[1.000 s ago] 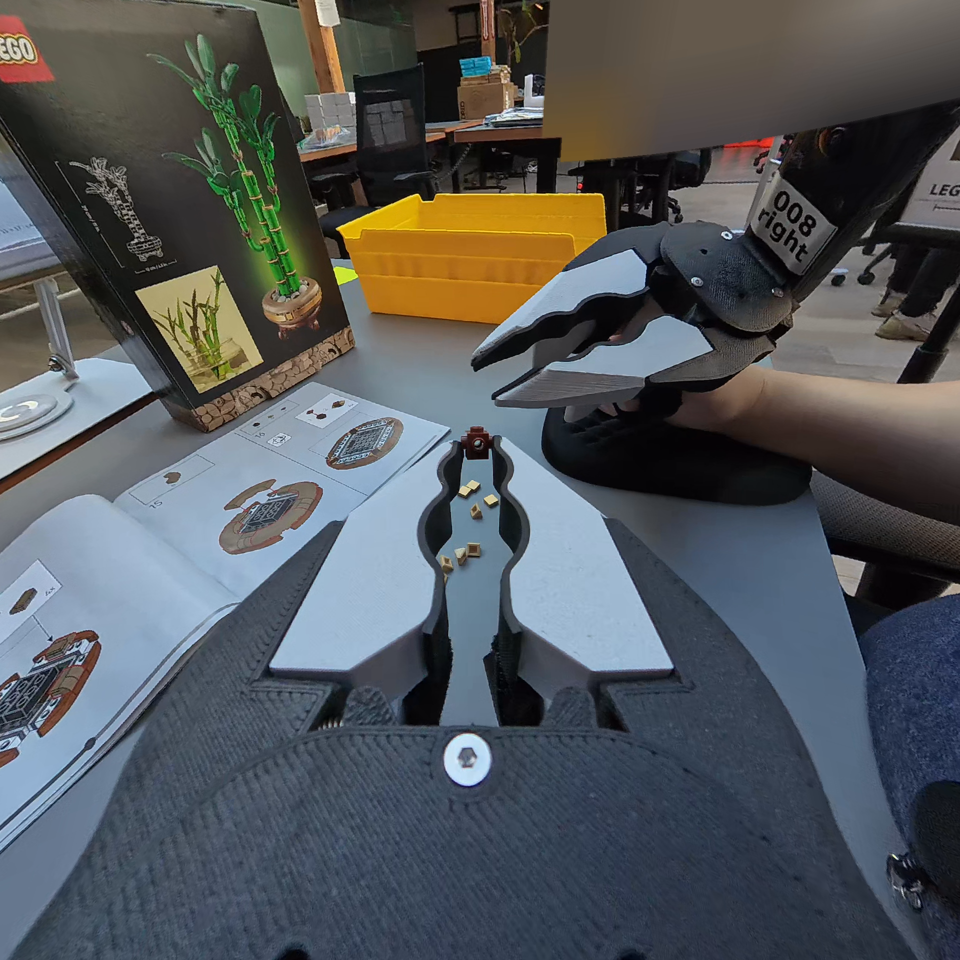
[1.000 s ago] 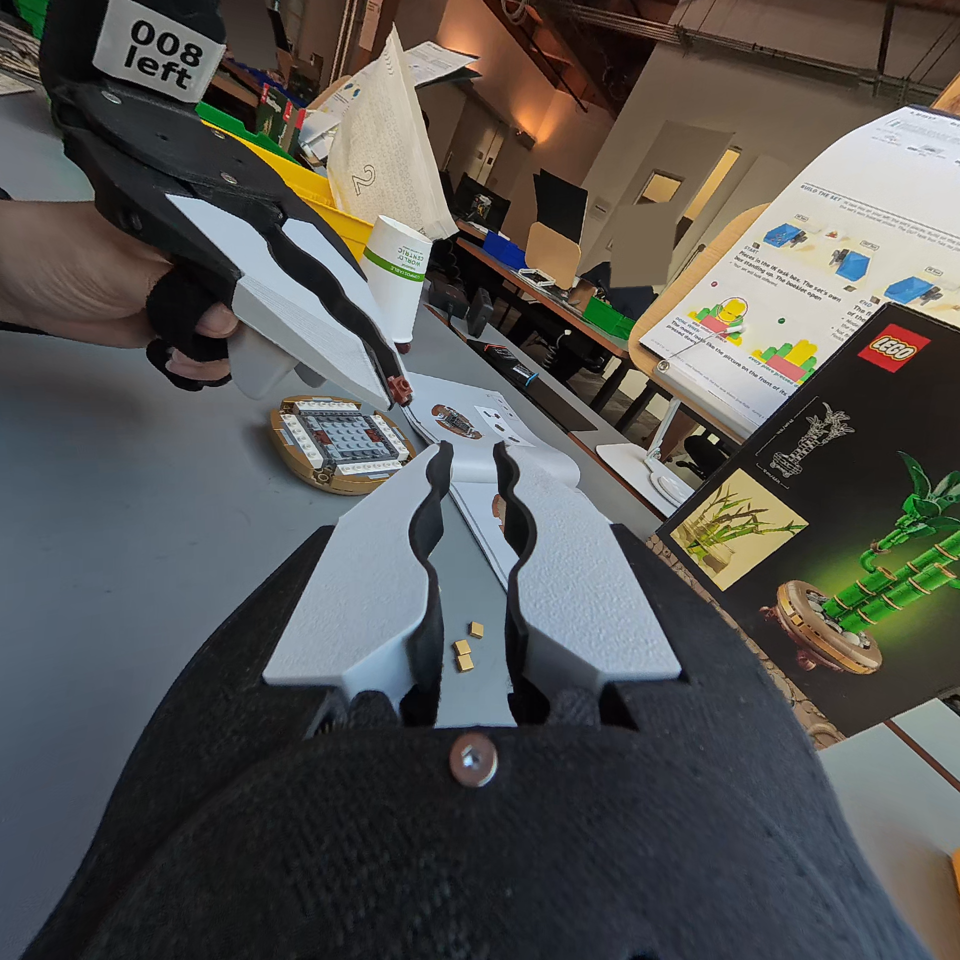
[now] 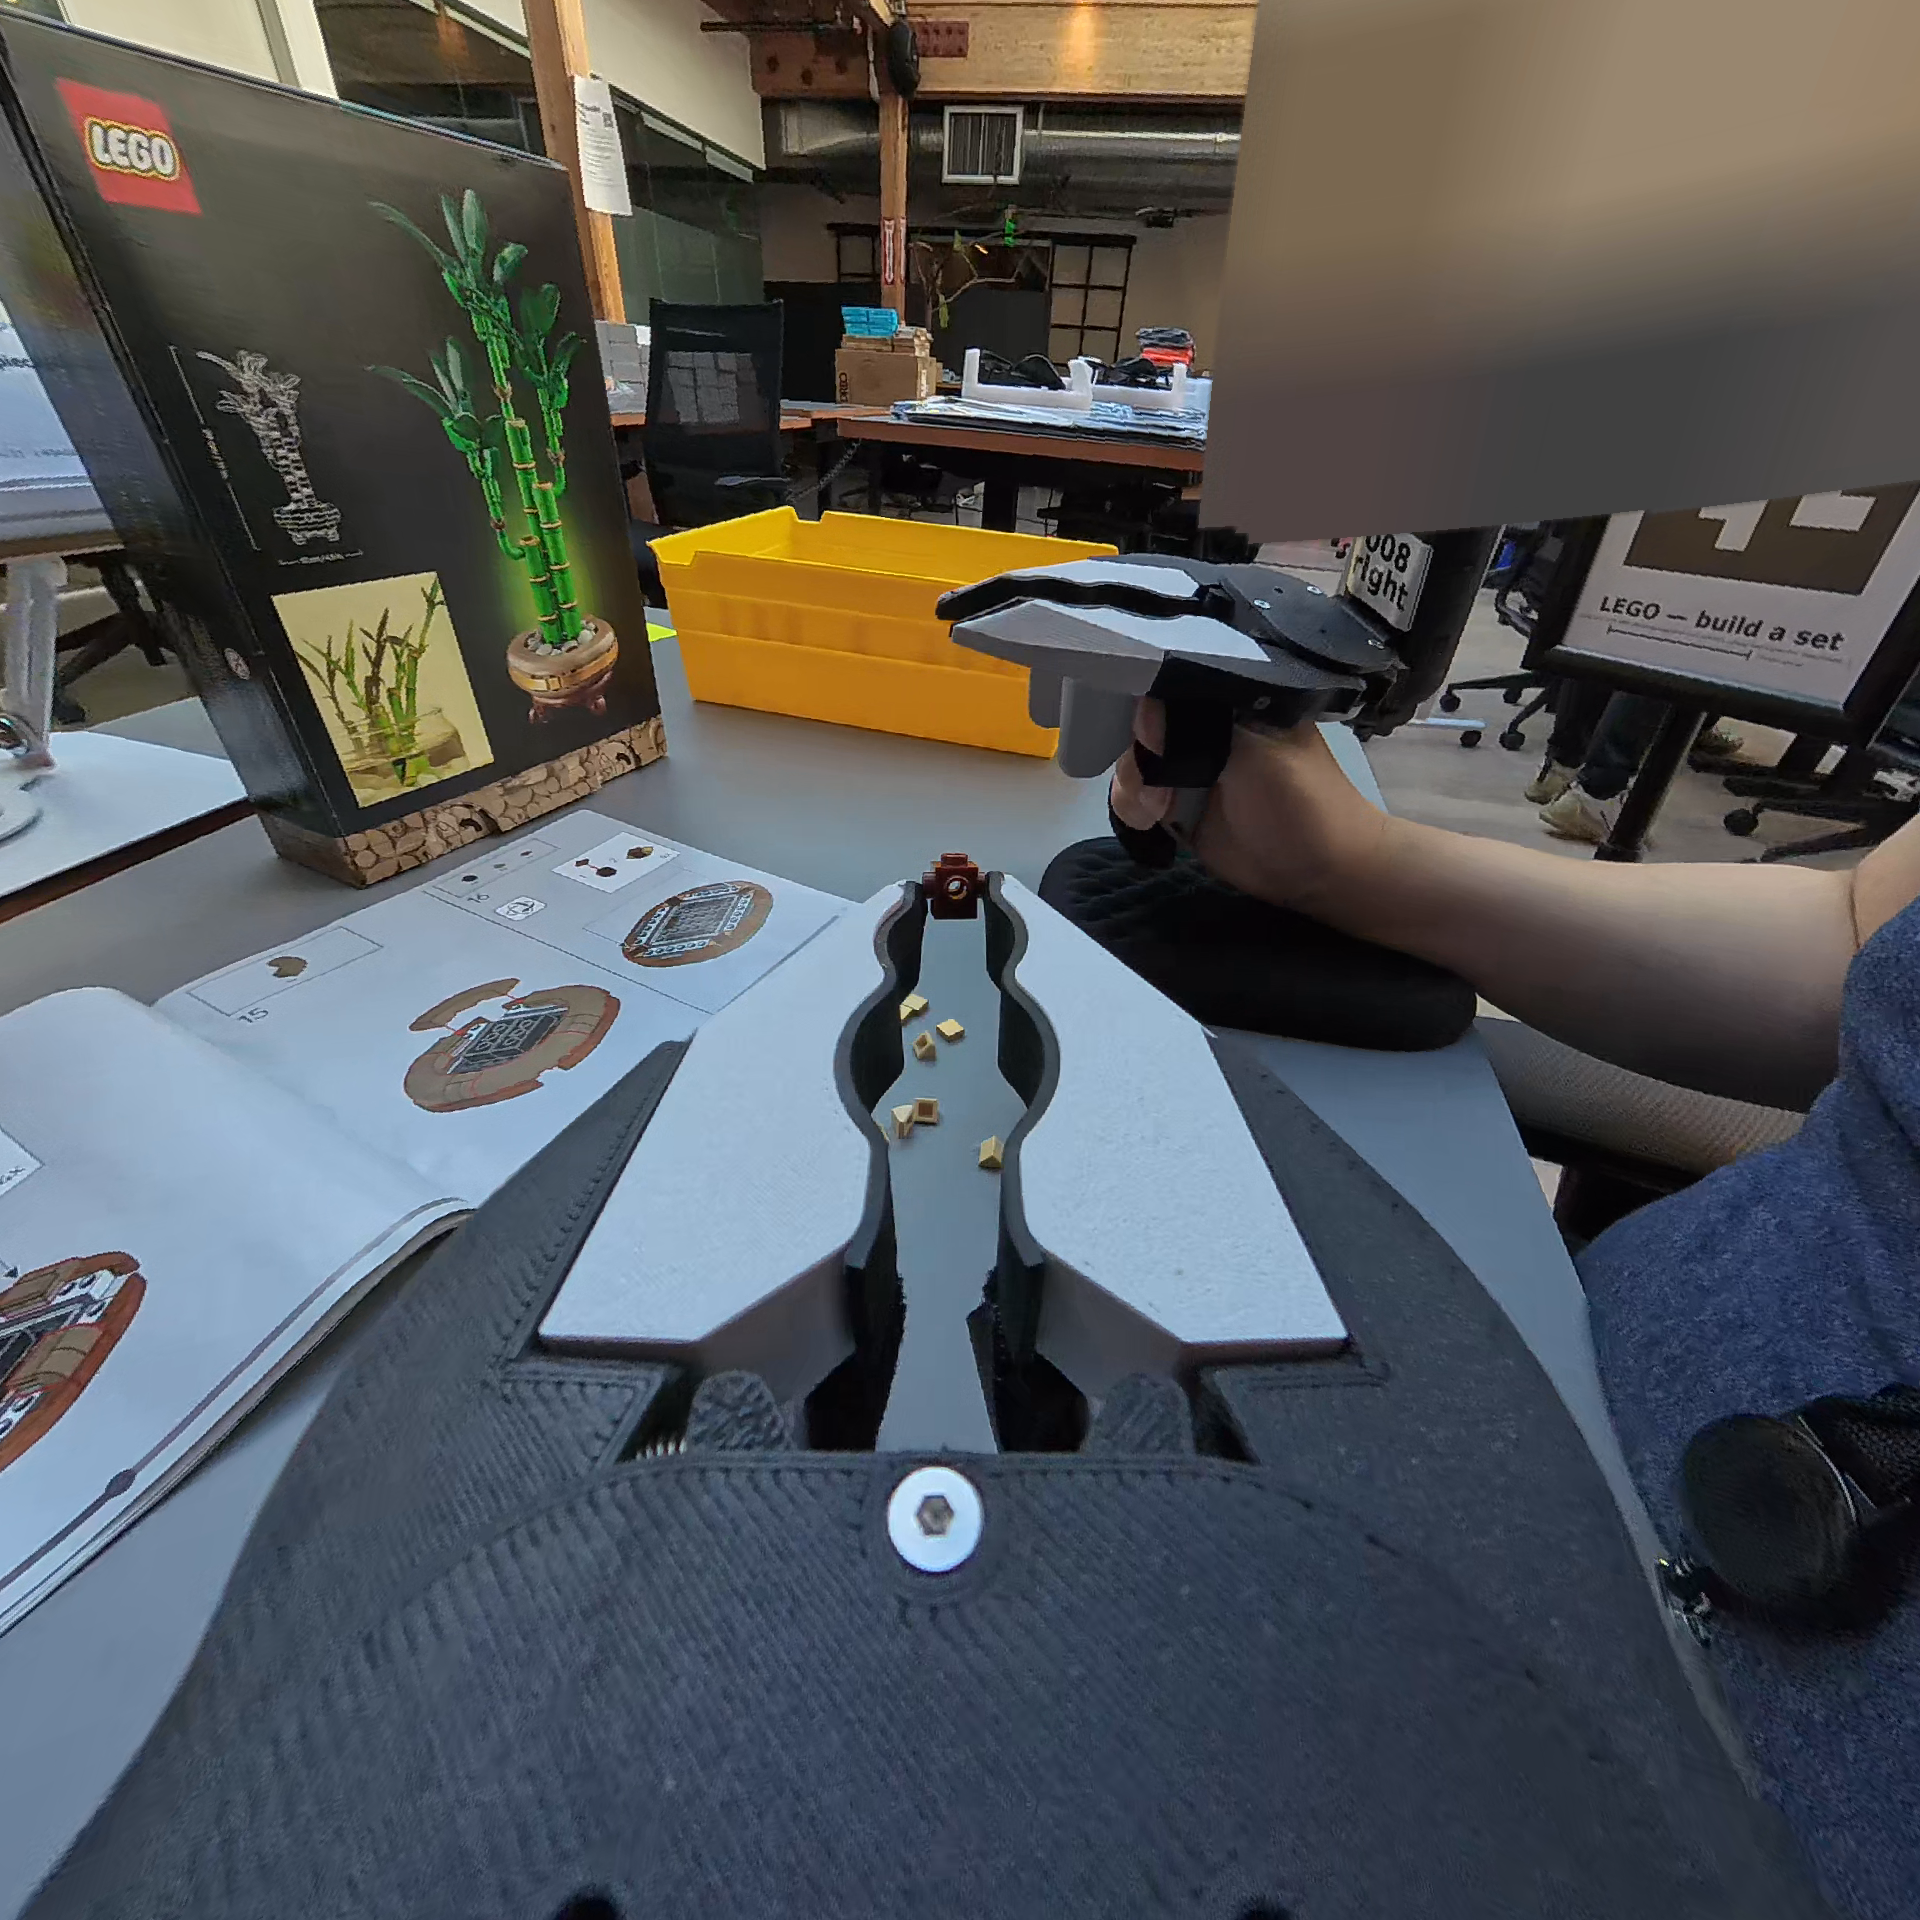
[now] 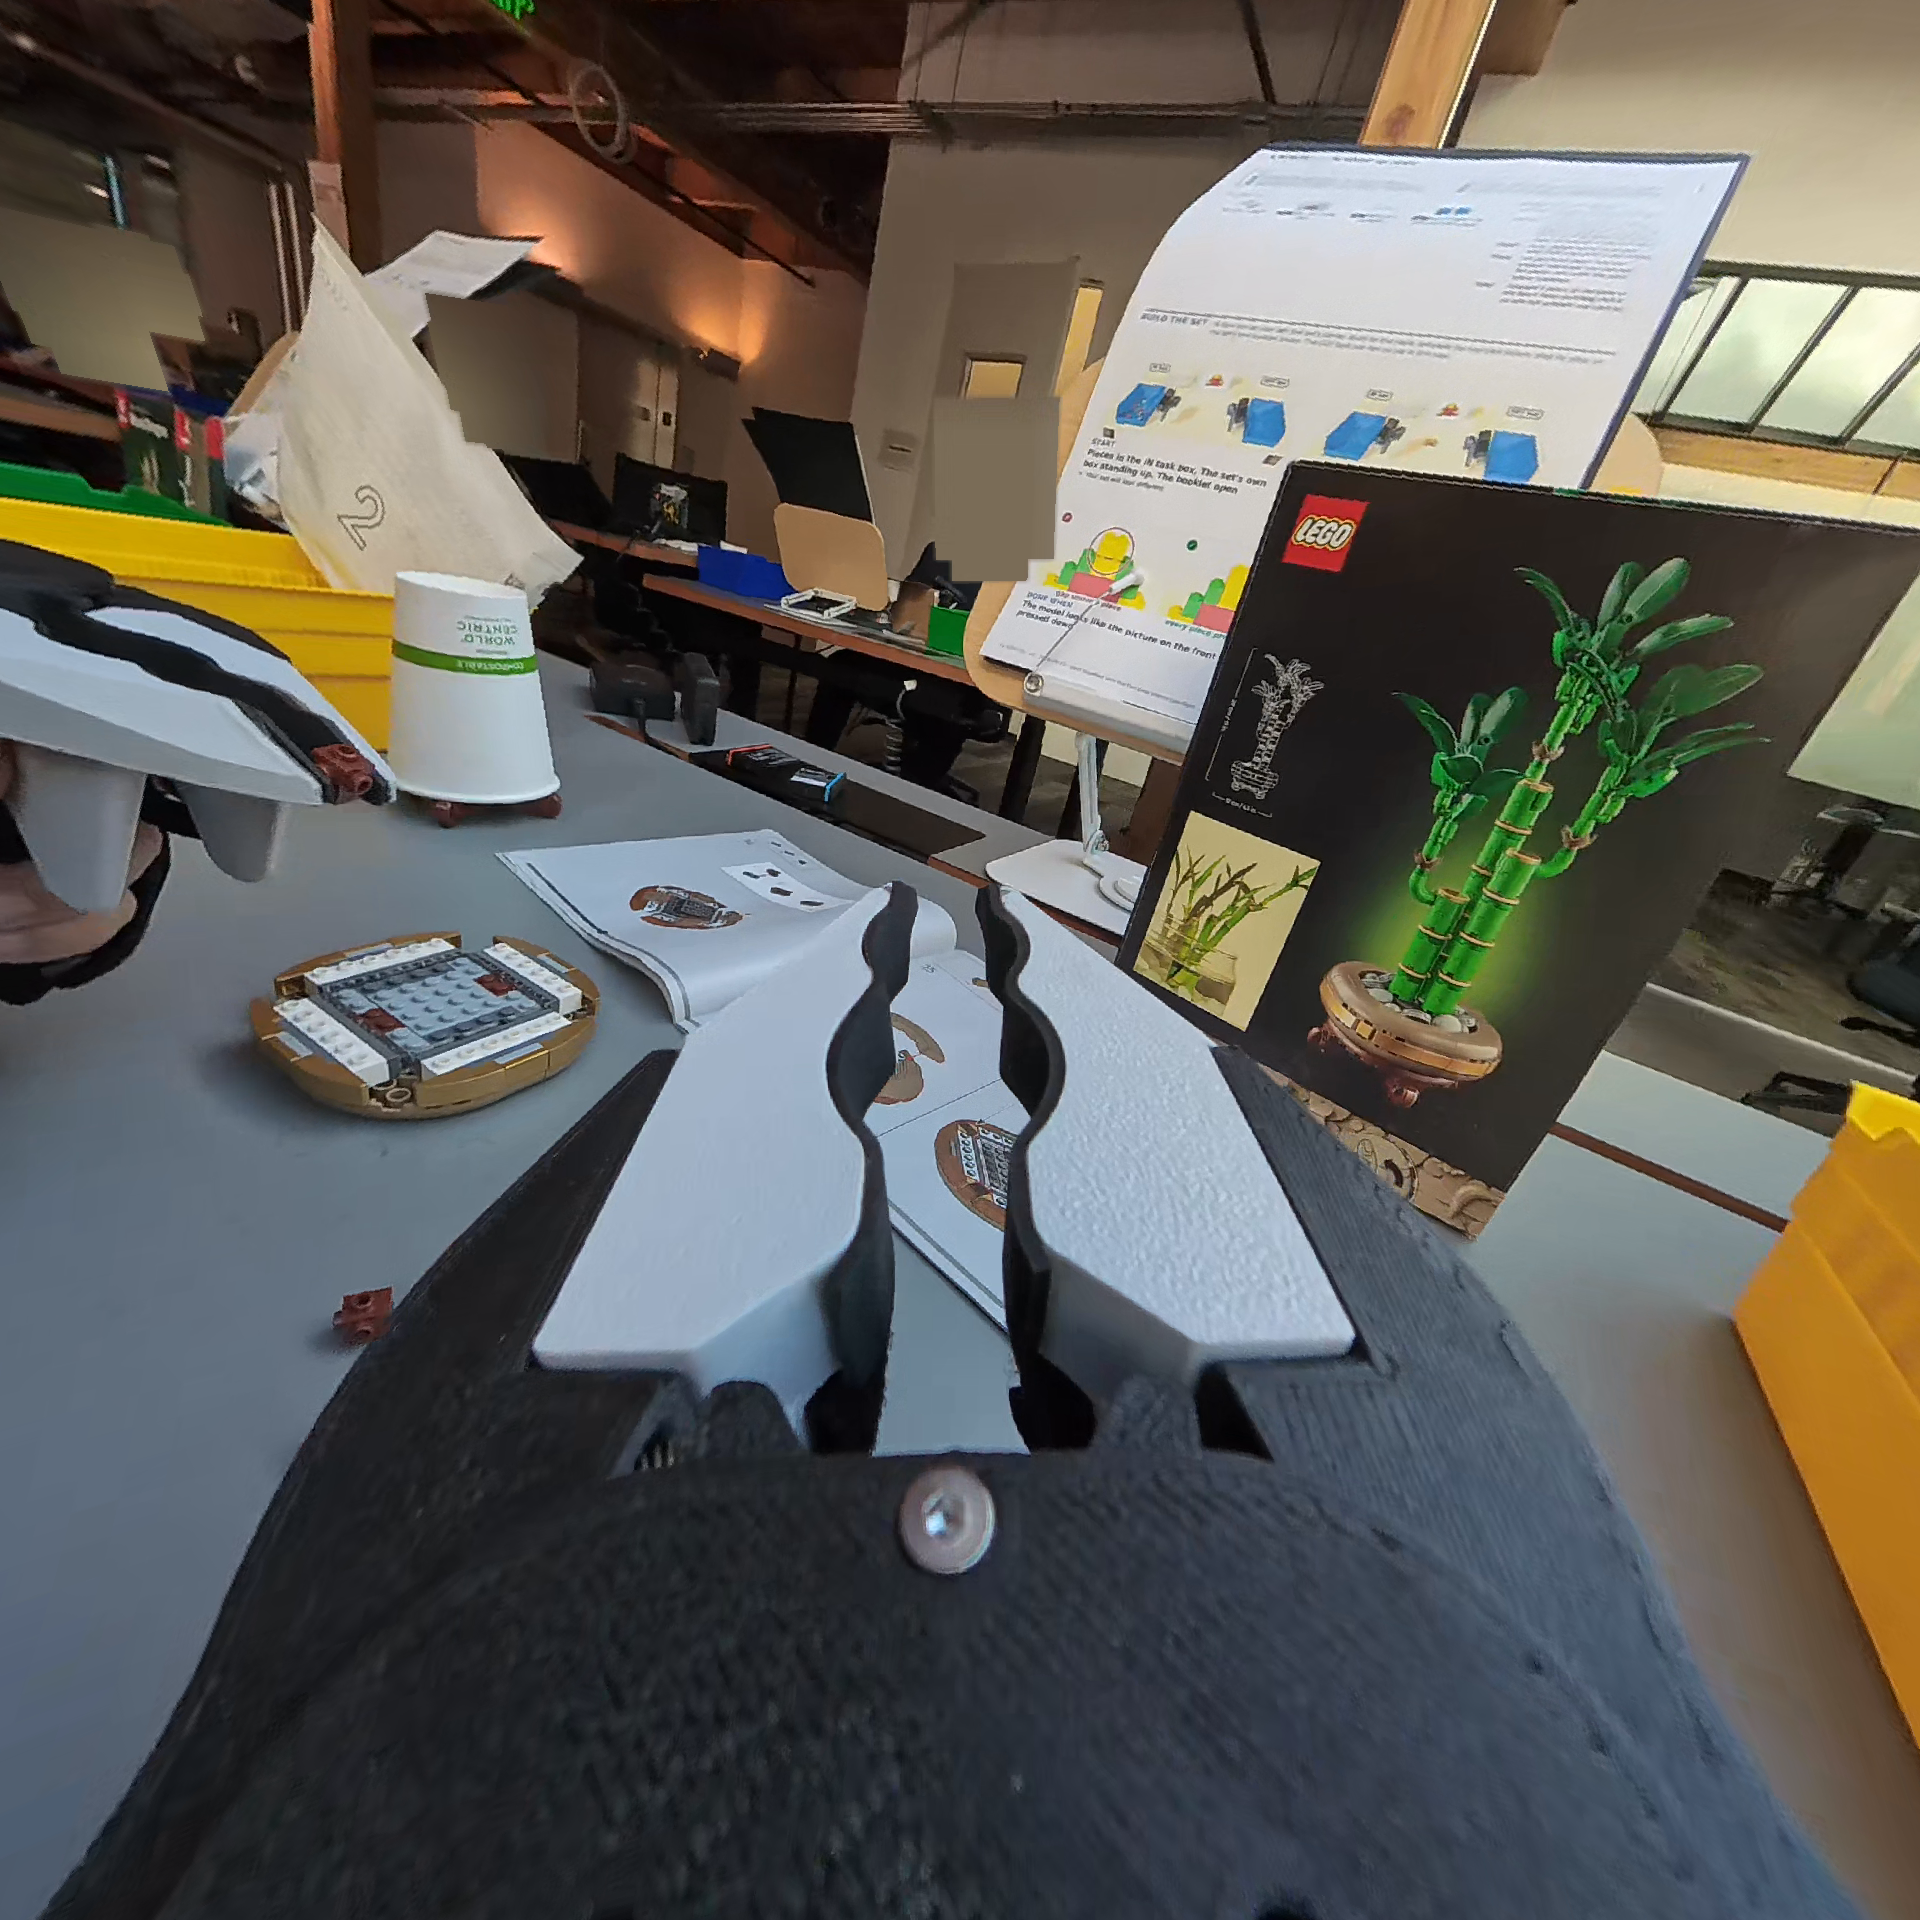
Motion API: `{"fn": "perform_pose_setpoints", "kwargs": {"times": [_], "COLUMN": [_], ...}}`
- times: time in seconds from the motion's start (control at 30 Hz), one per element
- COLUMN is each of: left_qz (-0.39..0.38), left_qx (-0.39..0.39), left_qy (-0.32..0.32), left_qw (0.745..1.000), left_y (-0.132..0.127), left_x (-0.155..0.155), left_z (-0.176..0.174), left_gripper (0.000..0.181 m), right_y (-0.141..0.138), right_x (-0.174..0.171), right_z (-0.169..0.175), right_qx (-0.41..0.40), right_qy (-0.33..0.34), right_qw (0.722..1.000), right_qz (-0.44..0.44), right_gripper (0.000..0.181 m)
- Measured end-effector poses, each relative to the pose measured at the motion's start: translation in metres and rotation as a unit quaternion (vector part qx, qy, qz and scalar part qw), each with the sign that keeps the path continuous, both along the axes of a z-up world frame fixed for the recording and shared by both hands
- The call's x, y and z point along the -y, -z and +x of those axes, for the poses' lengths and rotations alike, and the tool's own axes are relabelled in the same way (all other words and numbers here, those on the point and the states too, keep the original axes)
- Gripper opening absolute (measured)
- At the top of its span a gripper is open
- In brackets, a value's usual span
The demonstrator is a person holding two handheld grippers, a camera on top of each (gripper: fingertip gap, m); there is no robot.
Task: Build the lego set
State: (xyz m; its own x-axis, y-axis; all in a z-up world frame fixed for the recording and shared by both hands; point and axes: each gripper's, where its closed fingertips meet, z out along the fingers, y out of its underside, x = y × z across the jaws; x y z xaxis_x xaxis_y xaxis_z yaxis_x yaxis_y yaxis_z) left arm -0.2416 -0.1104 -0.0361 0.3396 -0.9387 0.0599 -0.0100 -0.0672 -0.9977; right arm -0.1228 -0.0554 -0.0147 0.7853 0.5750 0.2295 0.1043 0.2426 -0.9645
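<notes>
Since a second ago you have lifted your right claw (image 4: 940,904) and levelled it out, so it now looks over the booklet (image 4: 727,914) instead of down at the small tan pieces (image 3: 925,1081), and its jaws stand a little apart with nothing between them. Your left claw (image 3: 954,883) has stayed clamped on the small dark red brick (image 3: 953,886), pinched right at the fingertips with the rest of the jaws gapped behind it, held above the grey surface (image 3: 831,810) over the loose tan pieces. From the right side view that same brick (image 4: 346,769) pokes out of the claw tip, just in front of the upturned paper cup (image 4: 473,691). The round brown and tan base (image 4: 426,1023) of the set lies flat on the surface below your left claw, beside the open booklet. A second dark red brick (image 4: 364,1314) lies loose on the surface near your right claw's body. The set's box (image 4: 1507,831) stands upright behind the booklet, and a yellow bin (image 3: 852,623) sits farther back.
</notes>
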Motion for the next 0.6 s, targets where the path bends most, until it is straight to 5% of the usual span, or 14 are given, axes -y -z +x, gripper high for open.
{"fn": "perform_pose_setpoints", "kwargs": {"times": [0.37, 0.6], "left_qz": [0.016, 0.021], "left_qx": [0.009, 0.007], "left_qy": [0.018, 0.009], "left_qw": [1.000, 1.000], "left_y": [-0.001, -0.004], "left_x": [0.001, 0.001], "left_z": [-0.002, -0.009], "left_gripper": [0.010, 0.010], "right_y": [0.005, 0.026], "right_x": [-0.001, 0.016], "right_z": [-0.002, -0.029], "right_qx": [0.007, 0.112], "right_qy": [-0.007, -0.116], "right_qw": [1.000, 0.984], "right_qz": [-0.010, -0.071], "right_gripper": [0.012, 0.012]}}
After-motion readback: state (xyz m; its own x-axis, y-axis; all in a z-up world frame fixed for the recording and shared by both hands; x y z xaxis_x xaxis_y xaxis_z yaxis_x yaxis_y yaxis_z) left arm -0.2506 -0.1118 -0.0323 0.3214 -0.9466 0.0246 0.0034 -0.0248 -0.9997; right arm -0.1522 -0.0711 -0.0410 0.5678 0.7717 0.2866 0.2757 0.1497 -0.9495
